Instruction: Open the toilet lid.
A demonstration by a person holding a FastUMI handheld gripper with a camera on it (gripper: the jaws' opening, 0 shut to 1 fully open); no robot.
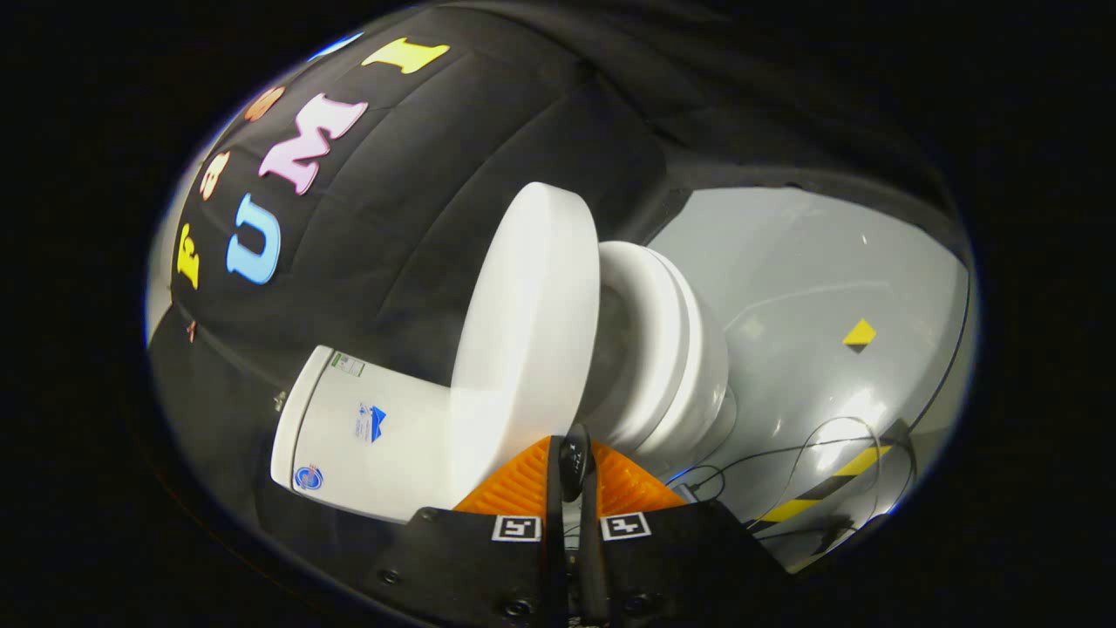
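Note:
The view is rolled sideways, so the white toilet lies across it. The lid (532,323) is lifted partway off the seat (649,340), with a dark wedge of gap between them, and it leans toward the tank (366,427). My gripper (573,453) is shut with its fingertips pressed together. The tips sit right at the lid's rim, at the mouth of the gap between lid and seat. Nothing is clamped between the fingers. The bowl (706,366) stands beyond the seat.
A glossy grey floor (802,288) spreads beyond the bowl, with a small yellow marker (860,334) on it. Thin black cables (785,462) loop over the floor beside a strip of yellow-and-black tape (819,488). The black cloth wall (418,201) rises behind the tank.

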